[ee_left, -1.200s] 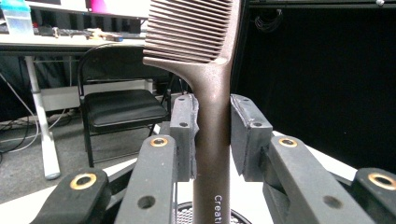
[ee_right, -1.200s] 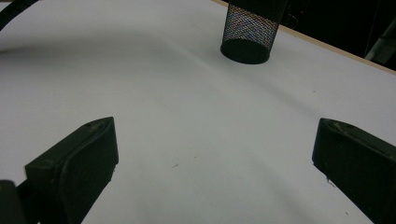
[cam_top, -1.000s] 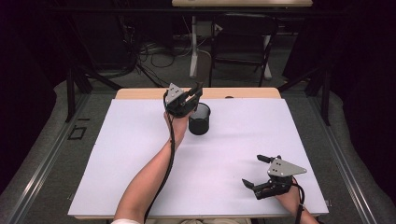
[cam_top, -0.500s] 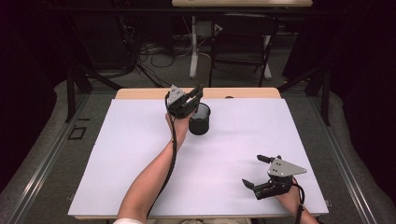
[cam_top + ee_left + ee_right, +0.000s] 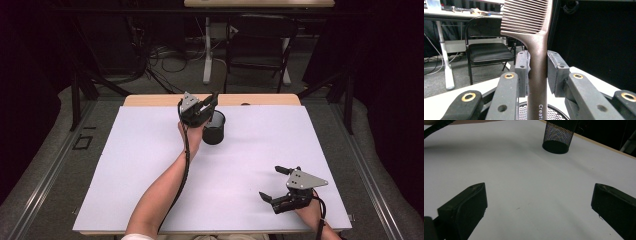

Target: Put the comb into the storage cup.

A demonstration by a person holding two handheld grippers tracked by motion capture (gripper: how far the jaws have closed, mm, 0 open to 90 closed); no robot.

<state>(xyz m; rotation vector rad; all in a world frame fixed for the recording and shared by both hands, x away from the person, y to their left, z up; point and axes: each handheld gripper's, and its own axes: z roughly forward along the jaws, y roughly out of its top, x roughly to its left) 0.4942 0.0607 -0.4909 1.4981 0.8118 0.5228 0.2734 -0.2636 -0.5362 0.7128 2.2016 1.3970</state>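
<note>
A brown comb [image 5: 536, 57] stands upright between my left gripper's pads, teeth at the top. My left gripper [image 5: 212, 100] is shut on its handle, held just above the black mesh cup [image 5: 214, 128] at the table's far middle. The cup's rim [image 5: 544, 113] lies directly below the comb's handle. My right gripper [image 5: 274, 184] rests near the front right of the white table, open with nothing between its fingers [image 5: 466, 207]. From there the mesh cup [image 5: 557, 136] stands upright in the distance.
A white sheet [image 5: 150, 165] covers the table, with a wooden edge [image 5: 150, 100] at the back. Behind it stand a black folding chair [image 5: 489, 51], a desk leg and cables on the floor. A cable trails along the left forearm [image 5: 165, 190].
</note>
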